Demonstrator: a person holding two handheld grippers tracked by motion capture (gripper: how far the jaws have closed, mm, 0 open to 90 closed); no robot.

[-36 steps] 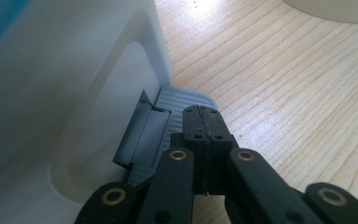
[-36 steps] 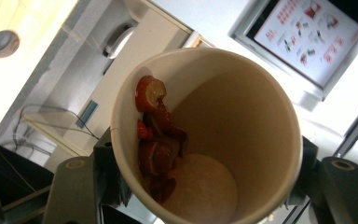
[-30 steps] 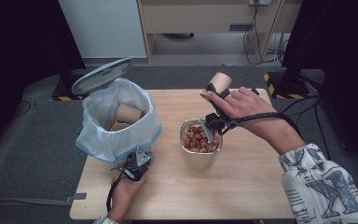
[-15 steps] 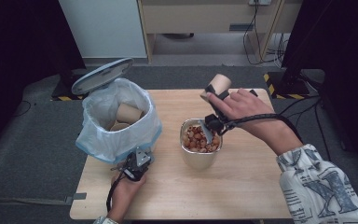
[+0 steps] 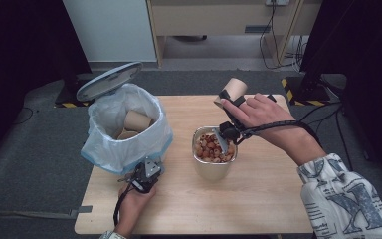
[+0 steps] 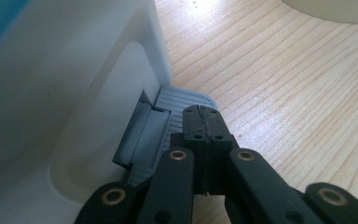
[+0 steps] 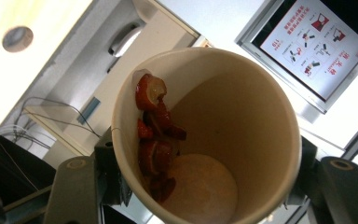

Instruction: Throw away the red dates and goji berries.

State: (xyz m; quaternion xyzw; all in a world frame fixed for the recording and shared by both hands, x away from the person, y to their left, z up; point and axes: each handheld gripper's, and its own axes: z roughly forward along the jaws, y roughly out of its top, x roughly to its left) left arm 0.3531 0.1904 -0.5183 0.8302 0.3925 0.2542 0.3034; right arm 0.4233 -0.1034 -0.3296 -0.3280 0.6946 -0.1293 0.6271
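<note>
A person's right hand holds my right gripper point(image 5: 227, 97) shut on a paper cup point(image 5: 235, 88), tipped above a metal container point(image 5: 214, 168) full of red and orange food bits point(image 5: 210, 148). In the right gripper view the paper cup point(image 7: 242, 116) sits between the jaws of my right gripper point(image 7: 205, 173), its mouth toward the camera, with red fruit pieces point(image 7: 154, 122) stuck to its inner wall. My left gripper point(image 5: 146, 172) is shut, and in the left gripper view my left gripper point(image 6: 203, 117) rests its tips on the grey pedal point(image 6: 182, 99) of the bin.
The bin point(image 5: 125, 145), lined with a white bag, stands at the table's left with its lid point(image 5: 108, 80) raised and paper cups point(image 5: 137, 121) inside. The wooden table point(image 5: 258, 199) has bare room at the front right. Cables point(image 5: 278, 35) lie on the floor beyond.
</note>
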